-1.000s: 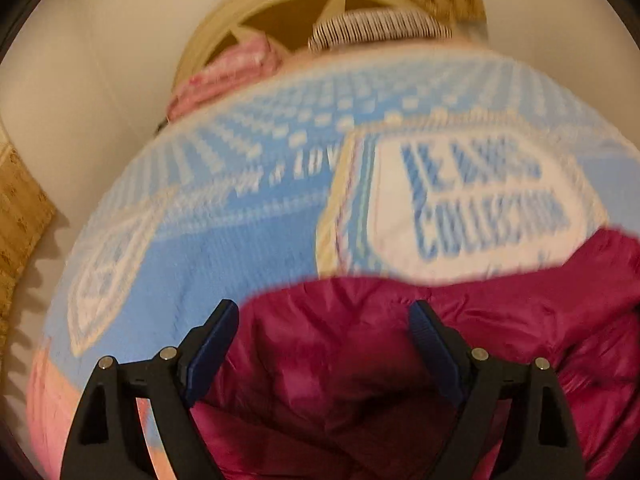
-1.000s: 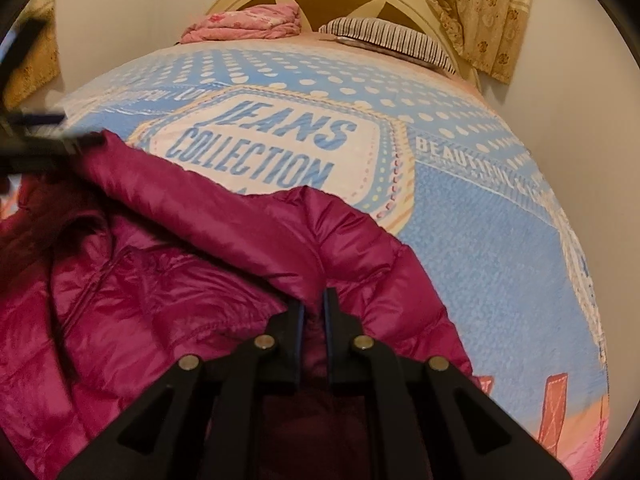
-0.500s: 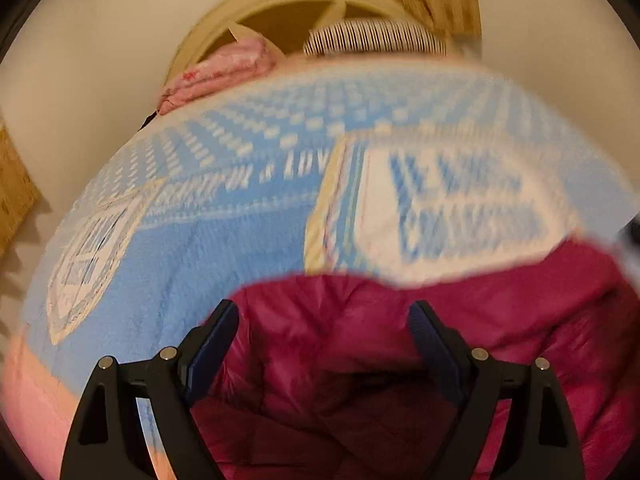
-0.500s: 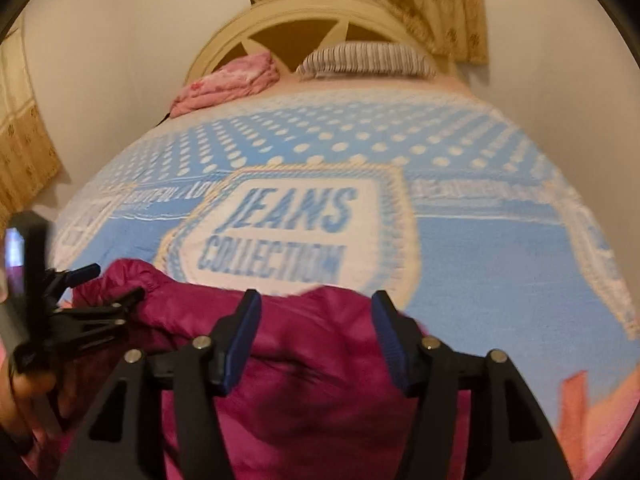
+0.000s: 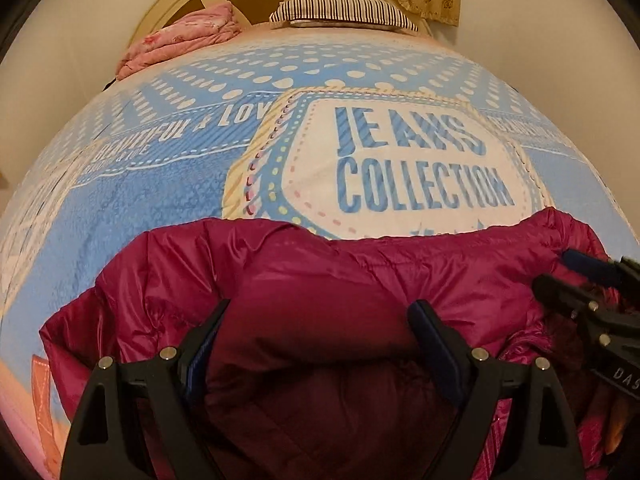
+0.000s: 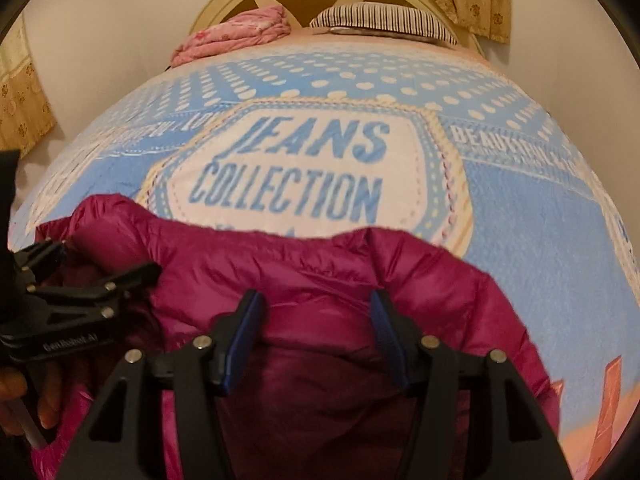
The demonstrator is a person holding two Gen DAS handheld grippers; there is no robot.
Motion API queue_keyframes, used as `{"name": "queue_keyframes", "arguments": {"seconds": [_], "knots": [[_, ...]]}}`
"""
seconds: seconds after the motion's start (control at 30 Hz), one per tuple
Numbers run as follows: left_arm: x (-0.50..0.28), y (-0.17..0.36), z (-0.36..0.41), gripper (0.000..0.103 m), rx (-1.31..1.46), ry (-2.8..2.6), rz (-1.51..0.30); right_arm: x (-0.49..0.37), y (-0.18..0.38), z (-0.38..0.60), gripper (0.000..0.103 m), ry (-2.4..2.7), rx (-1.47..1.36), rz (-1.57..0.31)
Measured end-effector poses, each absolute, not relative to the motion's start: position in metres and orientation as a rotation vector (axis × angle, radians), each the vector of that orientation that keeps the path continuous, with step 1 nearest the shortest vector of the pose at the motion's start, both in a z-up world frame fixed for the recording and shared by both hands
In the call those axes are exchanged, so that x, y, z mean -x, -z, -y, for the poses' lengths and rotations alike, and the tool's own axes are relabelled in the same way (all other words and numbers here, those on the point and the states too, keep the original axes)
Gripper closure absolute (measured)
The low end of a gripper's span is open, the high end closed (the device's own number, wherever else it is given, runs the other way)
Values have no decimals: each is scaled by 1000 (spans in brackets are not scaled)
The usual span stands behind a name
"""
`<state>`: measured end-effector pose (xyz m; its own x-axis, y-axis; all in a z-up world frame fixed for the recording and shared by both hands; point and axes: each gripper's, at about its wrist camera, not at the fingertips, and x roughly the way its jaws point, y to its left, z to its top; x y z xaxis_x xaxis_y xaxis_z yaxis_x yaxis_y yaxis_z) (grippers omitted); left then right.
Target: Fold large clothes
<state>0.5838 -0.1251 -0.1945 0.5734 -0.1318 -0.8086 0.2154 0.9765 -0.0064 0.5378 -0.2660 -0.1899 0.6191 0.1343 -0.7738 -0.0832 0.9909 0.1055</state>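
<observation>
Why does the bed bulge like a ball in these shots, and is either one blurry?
Left wrist view: fisheye lens bends the bedspread into a dome; lettering crisp, warm dim light. Right wrist view: same bulge, lettering slightly soft; sheen on the magenta jacket.

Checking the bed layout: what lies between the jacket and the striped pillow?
Only the blue printed bedspread, with its JEANS COLLECTION patch, lies between the magenta jacket and the striped pillow; both wrist views show it.

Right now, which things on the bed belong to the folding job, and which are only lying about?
For the job:
- magenta quilted puffer jacket
- left gripper, open
- right gripper, open

Only lying about:
- folded pink floral blanket
- striped pillow
- blue printed bedcover, merely the work surface
</observation>
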Motion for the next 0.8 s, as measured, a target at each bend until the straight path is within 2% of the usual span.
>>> {"name": "queue_keyframes", "arguments": {"seconds": [0.8], "knots": [[-584, 209, 128, 9, -121, 181, -912, -536, 210, 256, 43, -88, 6, -867]]}}
